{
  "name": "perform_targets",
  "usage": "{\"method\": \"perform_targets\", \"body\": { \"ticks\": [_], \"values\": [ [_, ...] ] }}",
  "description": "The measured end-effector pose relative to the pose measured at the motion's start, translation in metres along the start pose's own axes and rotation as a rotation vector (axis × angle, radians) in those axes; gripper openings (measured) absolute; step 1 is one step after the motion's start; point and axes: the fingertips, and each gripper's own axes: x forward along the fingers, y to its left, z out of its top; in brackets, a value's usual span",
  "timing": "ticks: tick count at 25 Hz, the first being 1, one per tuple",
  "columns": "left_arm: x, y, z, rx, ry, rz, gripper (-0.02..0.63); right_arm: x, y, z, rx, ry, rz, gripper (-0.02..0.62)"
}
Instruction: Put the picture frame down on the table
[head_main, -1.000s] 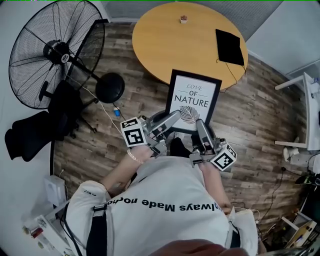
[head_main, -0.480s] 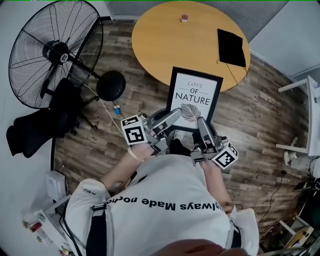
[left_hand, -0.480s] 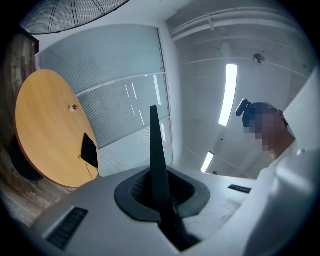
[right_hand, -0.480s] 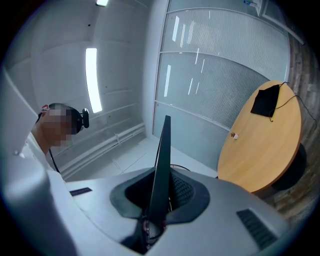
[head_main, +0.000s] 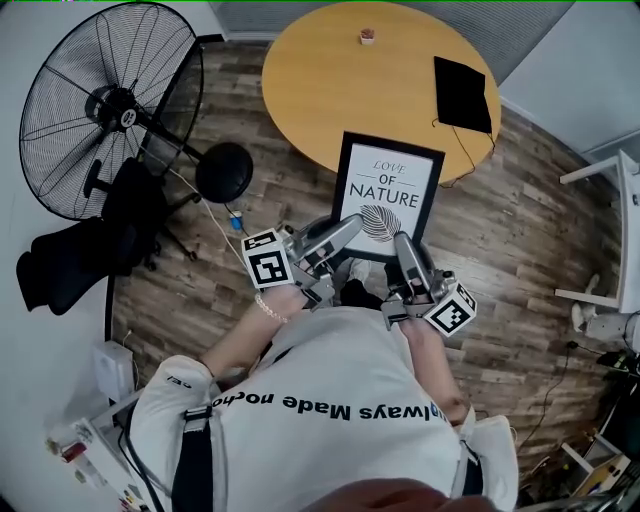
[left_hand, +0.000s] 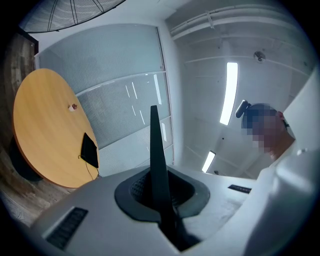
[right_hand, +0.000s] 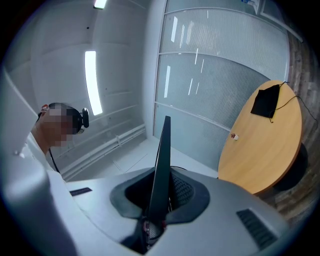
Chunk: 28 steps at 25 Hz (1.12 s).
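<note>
Nothing has visibly moved since the earlier frames: the picture frame (head_main: 388, 195) hangs by the round desk's (head_main: 340, 90) near edge, not yet on it. Its lower edge is clamped in the left hand-held gripper (head_main: 348, 226) and the right hand-held gripper (head_main: 402, 246). Carrying looks like the step in hand. The next move probably calls for reaching forward over the desk and lowering the frame flat.

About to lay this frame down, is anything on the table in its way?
Nothing visible does. The table is bare just beyond the picture frame. A black pad lies at its right edge and a small object at its far edge, both well aside.
</note>
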Motion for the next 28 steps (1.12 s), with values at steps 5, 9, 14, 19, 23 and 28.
{"method": "perform_targets", "body": {
  "ticks": [5, 9, 14, 19, 23, 28],
  "values": [
    [0.009, 0.004, 0.0, -0.002, -0.002, -0.001, 0.04, 0.0, -0.006, 0.008, 0.004, -0.008, 0.001, 0.069],
    [0.055, 0.03, 0.008, -0.014, 0.006, 0.026, 0.04, 0.006, -0.042, 0.046, 0.039, -0.01, -0.011, 0.069],
    [0.064, 0.043, 0.013, -0.028, 0.008, 0.045, 0.04, 0.014, -0.055, 0.054, 0.052, -0.001, -0.02, 0.069],
    [0.08, 0.059, 0.021, -0.036, 0.005, 0.056, 0.04, 0.023, -0.073, 0.067, 0.063, 0.007, -0.031, 0.067],
    [0.073, 0.054, 0.018, -0.032, -0.005, 0.048, 0.04, 0.02, -0.067, 0.062, 0.042, 0.015, -0.032, 0.067],
    [0.078, 0.056, 0.021, -0.027, -0.011, 0.042, 0.04, 0.023, -0.069, 0.067, 0.034, 0.016, -0.026, 0.068]
  ]
}}
